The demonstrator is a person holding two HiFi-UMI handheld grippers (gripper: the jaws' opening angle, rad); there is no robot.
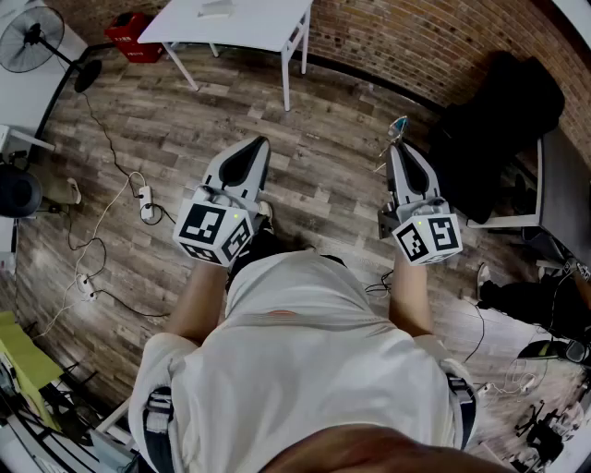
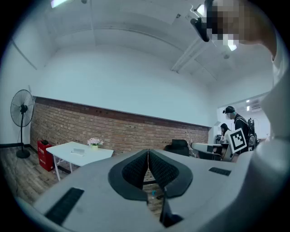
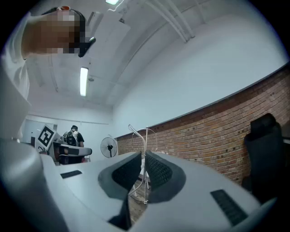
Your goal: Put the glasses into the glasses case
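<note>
In the head view I stand on a wood floor with both grippers held out in front of my body. My right gripper (image 1: 397, 144) is shut on a pair of thin wire-framed glasses (image 1: 398, 126), which stick out past its tips. The right gripper view shows the clear frame (image 3: 138, 133) rising from between the closed jaws of that gripper (image 3: 144, 157). My left gripper (image 1: 262, 141) is shut with nothing in it; its dark pads (image 2: 136, 168) meet. I cannot pick out a glasses case with certainty; a small flat item (image 2: 78, 151) lies on the white table.
A white table (image 1: 268, 28) stands ahead by the brick wall, with a red box (image 1: 134, 39) and a floor fan (image 1: 32, 39) to its left. Cables and a power strip (image 1: 145, 203) lie on the floor at left. A black chair (image 1: 503, 115) is at right.
</note>
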